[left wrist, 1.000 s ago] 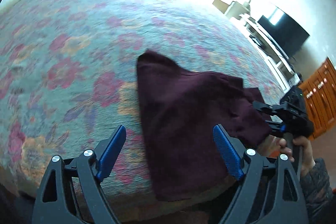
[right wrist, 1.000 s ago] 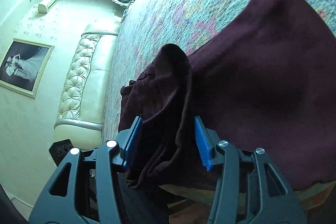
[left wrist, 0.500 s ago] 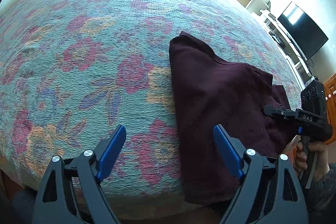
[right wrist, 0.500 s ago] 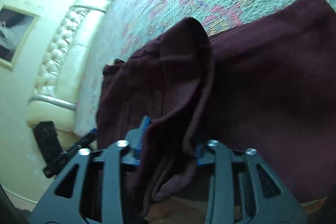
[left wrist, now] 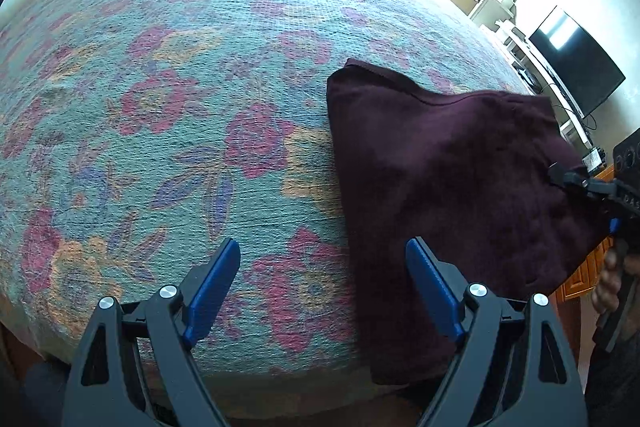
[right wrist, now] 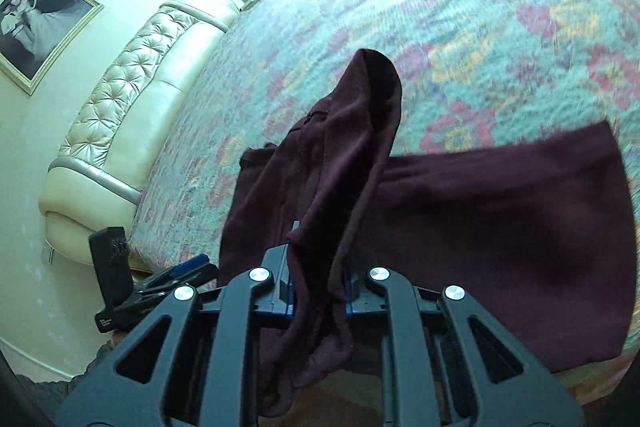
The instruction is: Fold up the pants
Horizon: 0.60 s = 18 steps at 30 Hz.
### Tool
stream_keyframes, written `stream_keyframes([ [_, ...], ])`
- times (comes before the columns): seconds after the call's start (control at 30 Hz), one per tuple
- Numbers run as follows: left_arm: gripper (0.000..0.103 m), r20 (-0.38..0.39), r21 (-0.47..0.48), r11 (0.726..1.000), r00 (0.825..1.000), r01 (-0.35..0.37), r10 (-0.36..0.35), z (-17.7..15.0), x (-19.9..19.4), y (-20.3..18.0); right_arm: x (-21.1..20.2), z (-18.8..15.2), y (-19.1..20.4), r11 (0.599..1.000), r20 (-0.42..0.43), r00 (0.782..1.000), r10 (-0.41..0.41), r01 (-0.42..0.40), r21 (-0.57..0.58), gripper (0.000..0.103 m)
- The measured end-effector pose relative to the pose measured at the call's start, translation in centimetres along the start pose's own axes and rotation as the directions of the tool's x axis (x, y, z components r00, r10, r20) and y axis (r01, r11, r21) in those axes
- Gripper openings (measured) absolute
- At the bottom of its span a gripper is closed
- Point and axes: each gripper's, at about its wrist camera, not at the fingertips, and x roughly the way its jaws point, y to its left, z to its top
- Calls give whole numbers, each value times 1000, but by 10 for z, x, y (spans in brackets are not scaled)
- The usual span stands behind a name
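The dark maroon pants [left wrist: 448, 195] lay partly folded on the bed [left wrist: 180, 115], near its front edge, on the floral bedspread. From the quilted cream headboard [right wrist: 120, 99], they sat at the far end of the mattress, well apart from it.

The right hand-held gripper [right wrist: 318, 291] was closing its jaws on a bunched edge of the pants, with the cloth pinched between the blue pads and raised off the bed in a peaked fold, loose ends drooping below the jaws.

The left hand-held gripper [left wrist: 324, 291] stood wide open over the bedspread with nothing between its fingers [left wrist: 212, 287]; the near edge of the pants lay just beside its right finger.
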Motion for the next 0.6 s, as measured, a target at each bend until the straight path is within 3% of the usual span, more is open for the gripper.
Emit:
stream_keyframes([
  [0.33, 84, -10, 9, 999, 999, 44, -44, 0, 0, -7, -58, 17, -30, 998, 85, 995, -56, 54, 18, 15],
  [0.6, 84, -33, 33, 996, 996, 84, -83, 1, 9, -27, -55, 11, -81, 992, 38, 997, -71, 66, 107, 15],
])
